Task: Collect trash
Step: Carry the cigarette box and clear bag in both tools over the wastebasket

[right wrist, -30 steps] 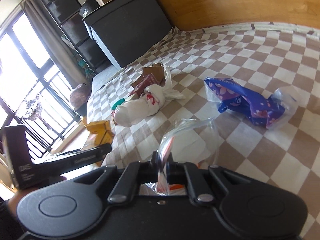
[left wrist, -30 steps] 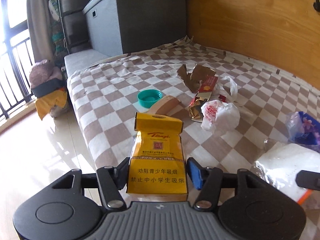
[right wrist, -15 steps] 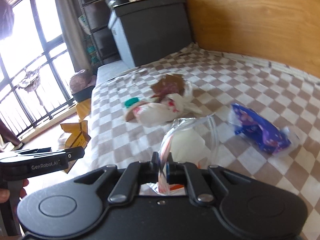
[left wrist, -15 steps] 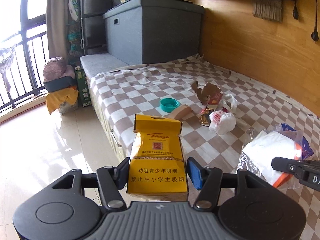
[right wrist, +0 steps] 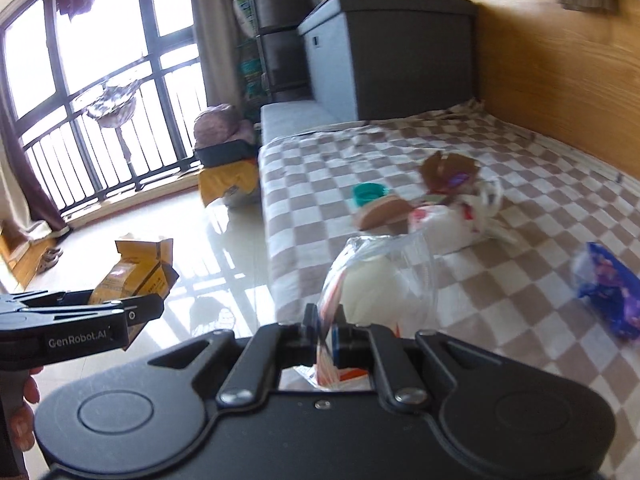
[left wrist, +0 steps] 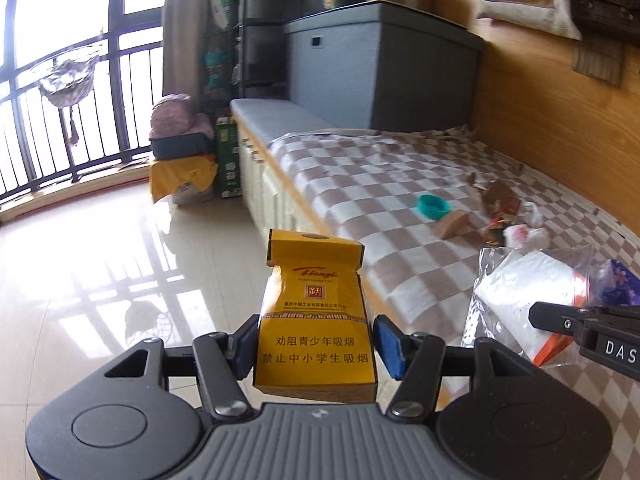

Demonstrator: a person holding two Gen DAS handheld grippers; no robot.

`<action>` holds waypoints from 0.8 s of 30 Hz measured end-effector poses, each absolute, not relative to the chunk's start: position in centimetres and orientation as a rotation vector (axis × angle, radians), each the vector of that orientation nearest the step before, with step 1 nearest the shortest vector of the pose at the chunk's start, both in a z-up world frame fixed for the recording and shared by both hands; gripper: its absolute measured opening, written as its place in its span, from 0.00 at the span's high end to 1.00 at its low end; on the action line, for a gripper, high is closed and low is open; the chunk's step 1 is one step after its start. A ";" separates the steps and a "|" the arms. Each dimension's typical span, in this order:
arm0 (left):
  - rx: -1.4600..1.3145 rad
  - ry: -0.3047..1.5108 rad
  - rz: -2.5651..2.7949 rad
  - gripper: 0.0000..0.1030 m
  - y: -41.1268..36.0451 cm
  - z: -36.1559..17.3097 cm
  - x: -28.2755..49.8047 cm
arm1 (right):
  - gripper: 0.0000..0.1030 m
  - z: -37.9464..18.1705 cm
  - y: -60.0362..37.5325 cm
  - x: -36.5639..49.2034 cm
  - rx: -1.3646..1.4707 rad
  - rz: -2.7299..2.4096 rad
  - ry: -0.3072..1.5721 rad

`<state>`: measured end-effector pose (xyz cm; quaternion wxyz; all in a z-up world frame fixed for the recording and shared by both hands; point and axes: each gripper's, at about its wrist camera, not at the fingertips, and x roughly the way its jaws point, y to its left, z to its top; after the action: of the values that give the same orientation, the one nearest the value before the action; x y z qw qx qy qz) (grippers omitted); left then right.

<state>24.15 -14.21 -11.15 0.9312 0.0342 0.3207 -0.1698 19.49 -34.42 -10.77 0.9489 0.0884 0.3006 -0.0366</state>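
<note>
My left gripper [left wrist: 316,346] is shut on a yellow cigarette carton [left wrist: 314,312], held upright over the shiny floor beside the bed; it also shows in the right wrist view [right wrist: 136,272]. My right gripper [right wrist: 326,334] is shut on a clear plastic bag [right wrist: 380,276] with white contents, seen from the left wrist as well [left wrist: 528,292]. On the checked bedspread [left wrist: 360,184] lie a teal lid [left wrist: 432,206], a tan cardboard piece [left wrist: 452,224], brown torn wrappers [left wrist: 500,200], a white plastic bag [right wrist: 448,224] and a blue patterned bag [right wrist: 608,288].
A grey storage cabinet [left wrist: 384,64] stands at the bed's head, a wooden wall [left wrist: 560,112] runs along the far side. A yellow bag with cushions [left wrist: 180,168] and a green box [left wrist: 228,160] sit on the floor by the balcony railing [left wrist: 60,120].
Both grippers have pulled back from the bed and out over the floor, still holding the carton and the clear bag. The trash on the bedspread now lies farther away.
</note>
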 end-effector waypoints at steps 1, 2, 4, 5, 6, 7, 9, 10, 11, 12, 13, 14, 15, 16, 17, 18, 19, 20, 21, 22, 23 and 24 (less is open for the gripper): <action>0.059 0.661 -0.335 0.42 -13.2 -11.4 24.3 | 0.94 -10.9 -33.6 19.8 0.170 -0.062 0.617; 0.049 0.666 -0.323 0.42 -12.4 -11.7 24.4 | 0.94 -11.1 -32.7 20.1 0.162 -0.049 0.624; 0.033 0.673 -0.297 0.42 -10.8 -12.2 24.5 | 0.94 -11.5 -31.2 20.7 0.149 -0.024 0.639; 0.023 0.679 -0.283 0.42 -9.8 -12.6 24.6 | 0.94 -11.8 -30.4 21.1 0.143 -0.014 0.647; 0.013 0.685 -0.269 0.42 -9.0 -13.0 24.7 | 0.94 -12.1 -29.6 21.5 0.136 -0.003 0.658; 0.004 0.695 -0.254 0.42 -8.1 -13.5 24.8 | 0.94 -12.5 -28.8 21.8 0.131 0.007 0.669; -0.012 0.714 -0.224 0.42 -6.5 -14.5 25.1 | 0.94 -13.5 -27.4 22.5 0.123 0.029 0.695; -0.022 0.727 -0.207 0.42 -5.5 -15.1 25.2 | 0.94 -14.0 -26.6 22.9 0.118 0.041 0.709; -0.030 0.738 -0.193 0.42 -4.8 -15.7 25.4 | 0.94 -14.6 -25.9 23.2 0.112 0.052 0.720; -0.039 0.752 -0.176 0.42 -4.0 -16.3 25.6 | 0.94 -15.1 -25.1 23.6 0.104 0.064 0.731; -0.048 0.766 -0.160 0.42 -3.2 -17.0 25.8 | 0.94 -15.7 -24.3 23.9 0.096 0.073 0.742; -0.057 0.780 -0.145 0.42 -2.5 -17.7 26.0 | 0.94 -16.2 -23.7 24.2 0.087 0.083 0.753; -0.063 0.792 -0.133 0.42 -2.0 -18.3 26.2 | 0.94 -16.8 -23.0 24.6 0.080 0.093 0.765; -0.069 0.806 -0.121 0.42 -1.4 -19.0 26.4 | 0.94 -17.3 -22.4 24.9 0.074 0.102 0.776; -0.074 0.822 -0.109 0.42 -0.9 -19.8 26.5 | 0.94 -17.9 -21.8 25.3 0.070 0.111 0.789; -0.077 0.836 -0.102 0.42 -0.5 -20.5 26.7 | 0.94 -18.6 -21.2 25.6 0.066 0.119 0.804; -0.079 0.851 -0.095 0.42 -0.1 -21.2 26.8 | 0.94 -19.3 -20.8 25.9 0.063 0.127 0.820; -0.079 0.868 -0.090 0.42 0.2 -22.0 27.0 | 0.94 -20.0 -20.3 26.2 0.060 0.134 0.836; -0.080 0.883 -0.087 0.42 0.5 -22.7 27.2 | 0.94 -20.8 -19.8 26.6 0.058 0.141 0.854; -0.082 0.906 -0.089 0.42 0.8 -23.7 27.4 | 0.94 -21.6 -19.3 27.0 0.055 0.146 0.872; -0.081 0.929 -0.095 0.42 1.0 -24.5 27.7 | 0.94 -22.4 -19.0 27.3 0.052 0.150 0.891; -0.081 0.950 -0.098 0.42 1.2 -25.2 28.2 | 0.94 -23.2 -18.6 27.7 0.049 0.154 0.912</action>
<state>28.16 1.21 -25.25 0.8873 -0.0387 0.4572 -0.0472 27.69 -18.62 -23.25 0.8947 0.0238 0.4397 0.0744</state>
